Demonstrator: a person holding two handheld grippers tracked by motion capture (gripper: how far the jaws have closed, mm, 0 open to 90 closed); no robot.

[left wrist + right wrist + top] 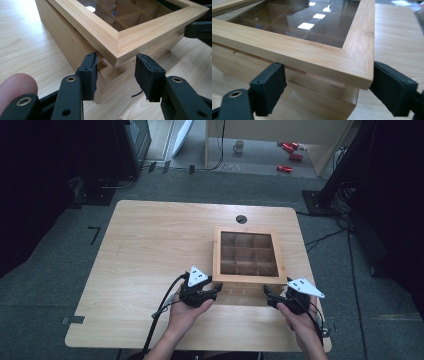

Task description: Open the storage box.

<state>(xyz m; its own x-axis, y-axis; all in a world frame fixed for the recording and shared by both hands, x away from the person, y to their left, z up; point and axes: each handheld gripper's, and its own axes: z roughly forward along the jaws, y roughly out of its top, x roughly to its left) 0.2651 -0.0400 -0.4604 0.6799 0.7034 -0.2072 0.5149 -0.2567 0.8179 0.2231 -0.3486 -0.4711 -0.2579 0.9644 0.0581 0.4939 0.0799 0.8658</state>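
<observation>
A pale wooden box (pixel 248 254) with a glass-paned lid (pixel 140 32) and a grid of compartments under the glass stands right of the table's middle. My left gripper (pixel 216 289) is open at the box's near left corner. In the left gripper view that gripper (pixel 117 72) has the lid's corner between its padded fingers (pixel 90 75), apart from both. My right gripper (pixel 268 293) is open at the near right corner. In the right gripper view it (pixel 327 87) straddles the lid's corner (pixel 359 72), which overhangs the base (pixel 324 97). The right pad (pixel 392 87) sits close beside the lid's edge.
The light wood table (pixel 150 250) has a round cable hole (pixel 241 219) behind the box. My right gripper's black body (pixel 200 30) shows past the box in the left gripper view. On the floor beyond the table lie red cans (pixel 290 155) and a mug (pixel 239 146).
</observation>
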